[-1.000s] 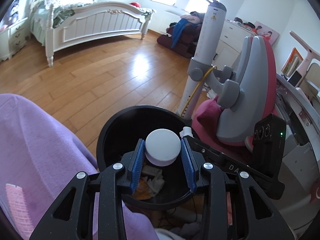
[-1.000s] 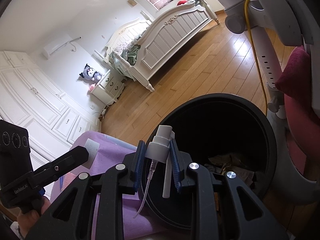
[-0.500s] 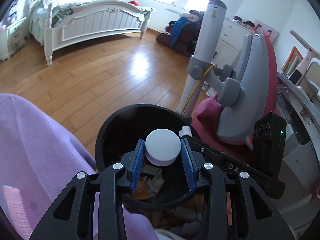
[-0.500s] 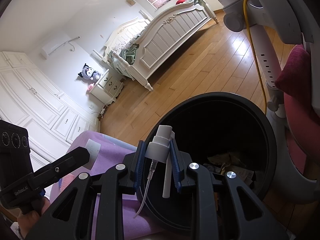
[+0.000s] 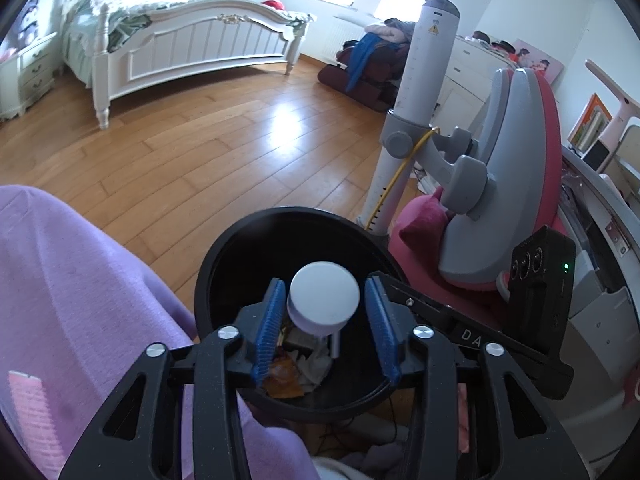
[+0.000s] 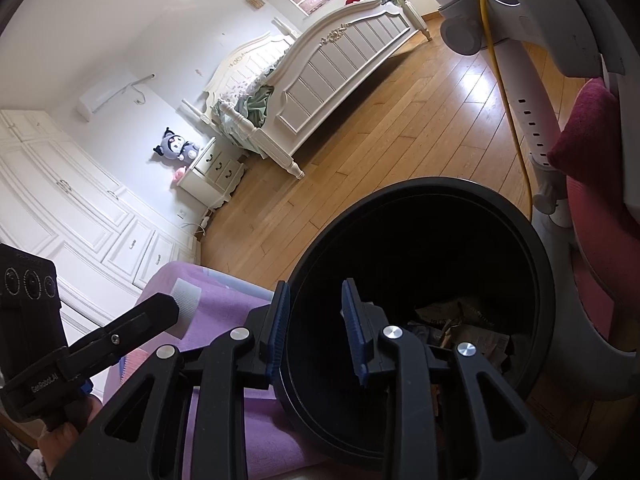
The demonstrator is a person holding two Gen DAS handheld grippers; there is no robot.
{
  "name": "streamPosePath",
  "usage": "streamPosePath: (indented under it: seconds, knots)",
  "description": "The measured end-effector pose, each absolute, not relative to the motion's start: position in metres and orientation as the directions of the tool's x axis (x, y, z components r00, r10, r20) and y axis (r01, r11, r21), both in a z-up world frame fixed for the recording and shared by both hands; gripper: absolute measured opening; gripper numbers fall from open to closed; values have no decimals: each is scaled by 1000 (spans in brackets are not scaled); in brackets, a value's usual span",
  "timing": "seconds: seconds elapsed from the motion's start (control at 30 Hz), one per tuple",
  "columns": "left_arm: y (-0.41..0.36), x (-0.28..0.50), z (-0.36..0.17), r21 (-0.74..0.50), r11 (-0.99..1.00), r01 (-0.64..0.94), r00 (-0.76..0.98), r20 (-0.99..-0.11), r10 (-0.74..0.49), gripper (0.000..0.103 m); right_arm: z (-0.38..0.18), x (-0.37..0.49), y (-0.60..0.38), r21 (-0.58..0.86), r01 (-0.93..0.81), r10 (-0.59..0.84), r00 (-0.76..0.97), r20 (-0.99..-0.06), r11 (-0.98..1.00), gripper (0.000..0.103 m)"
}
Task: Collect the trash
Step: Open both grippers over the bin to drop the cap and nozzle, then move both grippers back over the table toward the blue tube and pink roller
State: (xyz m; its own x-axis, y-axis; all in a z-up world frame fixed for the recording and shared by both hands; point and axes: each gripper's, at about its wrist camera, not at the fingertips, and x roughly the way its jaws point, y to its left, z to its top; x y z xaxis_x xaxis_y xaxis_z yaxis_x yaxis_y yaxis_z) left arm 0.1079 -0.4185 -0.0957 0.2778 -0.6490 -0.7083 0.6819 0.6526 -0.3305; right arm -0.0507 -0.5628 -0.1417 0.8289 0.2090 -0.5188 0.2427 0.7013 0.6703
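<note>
A black round trash bin stands on the wood floor, with crumpled paper and wrappers at its bottom. My left gripper hovers over the bin; a white round container sits between its blue pads with gaps on both sides, so the jaws stand open around it. My right gripper is open and empty over the bin's near rim. The left gripper and the container's ribbed side show at the lower left of the right wrist view.
Purple cloth covers the surface left of the bin. A pink and grey chair and a white post with a yellow cable stand to the right. A white bed is across the wood floor.
My right gripper has opened and the white spray pump it held is gone from its jaws. My left gripper's jaws have widened around the white container, which sits slightly lower.
</note>
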Motion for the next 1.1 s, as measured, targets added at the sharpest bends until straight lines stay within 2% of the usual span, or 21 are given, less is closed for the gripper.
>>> streamPosePath:
  seconds: [0.03,0.1,0.13,0.2,0.53,0.6,0.93,1.1]
  knots:
    - [-417,107,-94,-323,659,679,292,-705,-647,60,-141,-52,-562,671,242,207,831,-516,701,38]
    - [-413,106,-90,-310,668,676,312,-701,-641,65,-138,-53,-561,671,239,205,835,-511,702,42]
    - [-410,106,-88,-306,675,672,323,-699,-638,72,-136,-54,-559,669,238,203,836,-510,704,44]
    - [-403,105,-83,-301,688,660,347,-691,-635,76,-133,-54,-556,667,233,204,836,-509,708,46]
    - [-327,105,-54,-298,755,584,449,-656,-607,76,-103,-45,-515,634,154,252,827,-502,758,46]
    - [-304,107,-49,-291,780,554,484,-649,-587,76,-96,-42,-502,623,131,265,824,-501,771,51]
    - [-165,124,-40,-224,922,315,665,-642,-383,76,-70,-20,-424,561,-4,362,768,-529,828,52]
    - [-100,140,-55,-216,961,172,674,-686,-275,76,-67,-7,-386,526,-39,390,717,-577,850,67]
